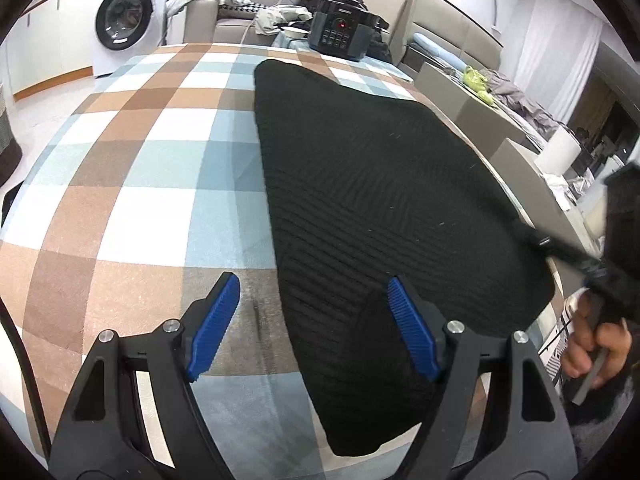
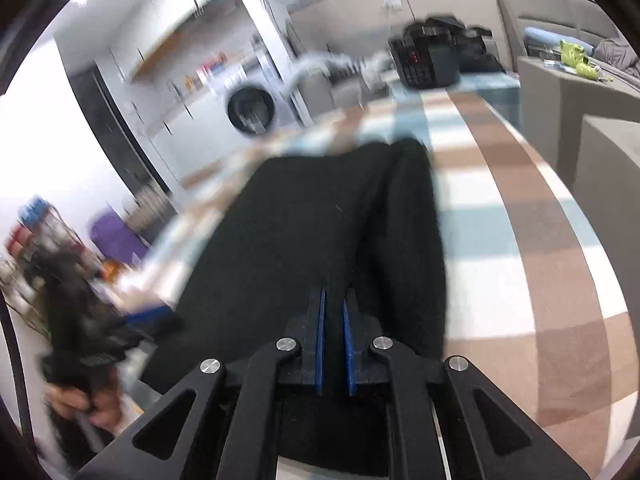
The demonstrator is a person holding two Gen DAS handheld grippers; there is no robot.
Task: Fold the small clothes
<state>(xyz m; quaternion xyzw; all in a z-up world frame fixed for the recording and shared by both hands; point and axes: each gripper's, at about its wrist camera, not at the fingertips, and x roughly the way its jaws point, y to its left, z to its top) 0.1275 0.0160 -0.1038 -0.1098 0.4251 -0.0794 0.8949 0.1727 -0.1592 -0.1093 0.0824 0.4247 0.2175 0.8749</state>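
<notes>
A black ribbed knit garment (image 1: 360, 184) lies spread flat on the checked tablecloth (image 1: 140, 168). My left gripper (image 1: 313, 282) hovers open over the garment's near left edge, one blue pad (image 1: 212, 328) above the cloth and the other above the knit, with nothing gripped. In the right wrist view the garment (image 2: 320, 220) runs away from my right gripper (image 2: 335, 294), whose jaws are shut with black fabric pinched between the blue pads. From the left wrist view, the right gripper (image 1: 538, 240) meets the garment's right edge, a hand (image 1: 592, 352) holding it.
A black cooker (image 1: 340, 34) stands at the table's far end, beside a bowl (image 1: 294, 32). Grey chair backs (image 1: 516, 160) line the table's right side. A washing machine (image 1: 124, 16) and a sofa with clothes (image 1: 240, 4) lie beyond. The right wrist view is motion-blurred.
</notes>
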